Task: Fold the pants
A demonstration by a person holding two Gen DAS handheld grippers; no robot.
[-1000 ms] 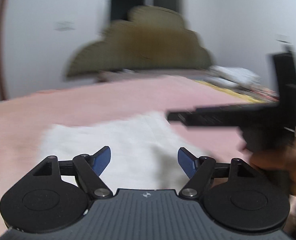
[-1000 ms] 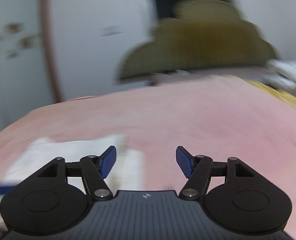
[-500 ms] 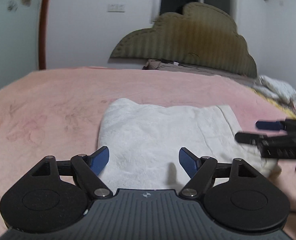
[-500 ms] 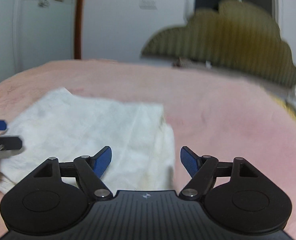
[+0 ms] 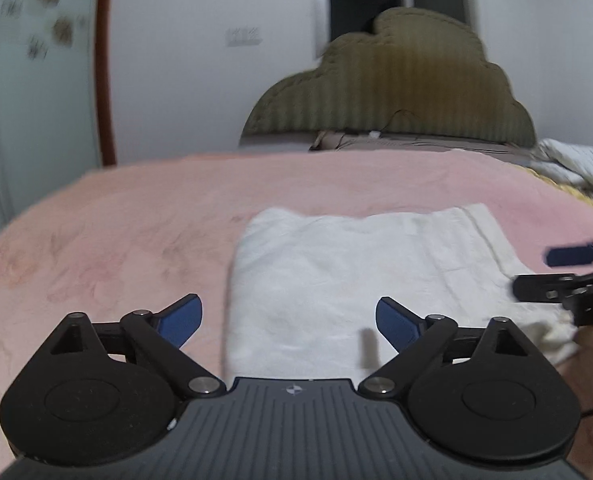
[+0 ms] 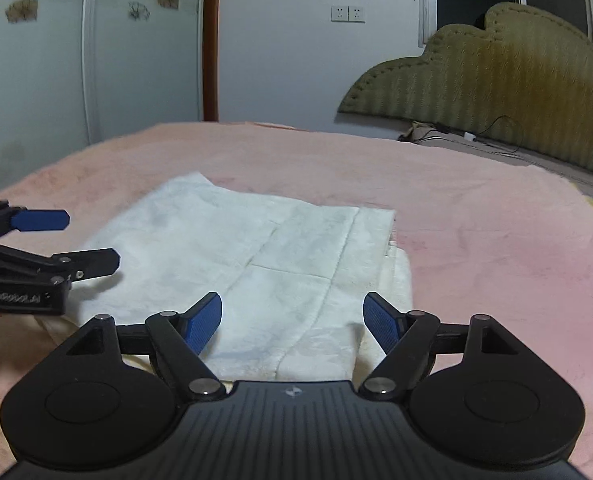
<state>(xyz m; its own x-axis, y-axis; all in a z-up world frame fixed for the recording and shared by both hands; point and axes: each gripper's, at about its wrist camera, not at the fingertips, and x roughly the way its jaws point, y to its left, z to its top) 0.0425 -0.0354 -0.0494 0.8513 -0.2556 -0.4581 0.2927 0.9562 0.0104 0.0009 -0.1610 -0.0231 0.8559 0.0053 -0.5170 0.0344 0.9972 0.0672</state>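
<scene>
White pants (image 5: 360, 276) (image 6: 264, 264) lie folded into a flat rectangle on a pink bed cover (image 5: 116, 232) (image 6: 476, 232). My left gripper (image 5: 288, 322) hovers over their near left edge, its jaws opening with nothing pressed between the blue pads. Over the near right part hangs my right gripper (image 6: 292, 322), its jaws also opening, and only cloth shows below the gap. Each gripper appears in the other's view: the right one (image 5: 568, 276) at the far right, the left one (image 6: 68, 240) at the far left.
An olive padded headboard (image 5: 400, 92) (image 6: 516, 92) stands at the far end of the bed. Crumpled white bedding (image 5: 572, 164) lies at the far right. White walls, a wardrobe door (image 6: 56, 60) and a brown door frame (image 6: 210, 40) stand beyond the bed's left side.
Both grippers swung left and tipped down toward the pants, which now fill the middle of both views. Both pairs of jaws stand wider than before.
</scene>
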